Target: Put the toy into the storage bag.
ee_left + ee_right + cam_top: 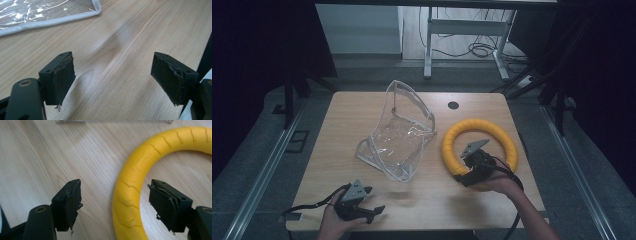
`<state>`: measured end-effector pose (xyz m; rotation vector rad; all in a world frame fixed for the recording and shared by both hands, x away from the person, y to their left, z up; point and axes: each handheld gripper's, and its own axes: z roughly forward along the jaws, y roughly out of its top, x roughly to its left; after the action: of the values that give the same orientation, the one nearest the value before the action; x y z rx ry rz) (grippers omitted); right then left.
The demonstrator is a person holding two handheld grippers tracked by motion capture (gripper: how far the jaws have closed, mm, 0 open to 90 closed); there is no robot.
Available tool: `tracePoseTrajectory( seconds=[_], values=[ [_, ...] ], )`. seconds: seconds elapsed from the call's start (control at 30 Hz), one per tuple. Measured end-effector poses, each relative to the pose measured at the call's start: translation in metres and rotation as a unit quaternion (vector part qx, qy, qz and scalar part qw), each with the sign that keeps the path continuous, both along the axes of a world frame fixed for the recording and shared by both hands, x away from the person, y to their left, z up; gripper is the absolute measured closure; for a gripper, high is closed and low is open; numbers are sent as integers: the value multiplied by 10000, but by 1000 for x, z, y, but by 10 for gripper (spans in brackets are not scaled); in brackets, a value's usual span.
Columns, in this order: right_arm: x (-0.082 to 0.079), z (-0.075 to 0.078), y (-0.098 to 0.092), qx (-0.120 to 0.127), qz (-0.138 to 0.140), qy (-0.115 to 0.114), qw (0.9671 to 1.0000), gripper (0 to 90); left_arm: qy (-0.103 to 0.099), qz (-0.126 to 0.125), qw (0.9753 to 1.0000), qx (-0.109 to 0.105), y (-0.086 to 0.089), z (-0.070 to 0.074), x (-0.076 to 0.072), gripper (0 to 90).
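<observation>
Right gripper view: right tool (113,202) spread apart astride the yellow ring (132,195); left tool (113,77) gapes over bare table (120,37).

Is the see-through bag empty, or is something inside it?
Empty, as far as shows. Through the clear bag only crinkled plastic and the wooden table appear; the yellow ring lies outside, beside it.
</observation>
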<state>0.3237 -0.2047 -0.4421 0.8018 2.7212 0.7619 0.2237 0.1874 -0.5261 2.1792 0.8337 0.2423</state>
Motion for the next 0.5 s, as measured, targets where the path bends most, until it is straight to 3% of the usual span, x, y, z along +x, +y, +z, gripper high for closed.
tracePoseTrajectory(
  seconds=[0.17,0.5],
  values=[
    [7,-7,0,-325,52,226,9992,270,9,5,10000,-12,0,0,0,191],
    [15,-22,0,-755,48,410,9963,270,41,-19,10000,15,-1,-1,0,191]
  ],
)
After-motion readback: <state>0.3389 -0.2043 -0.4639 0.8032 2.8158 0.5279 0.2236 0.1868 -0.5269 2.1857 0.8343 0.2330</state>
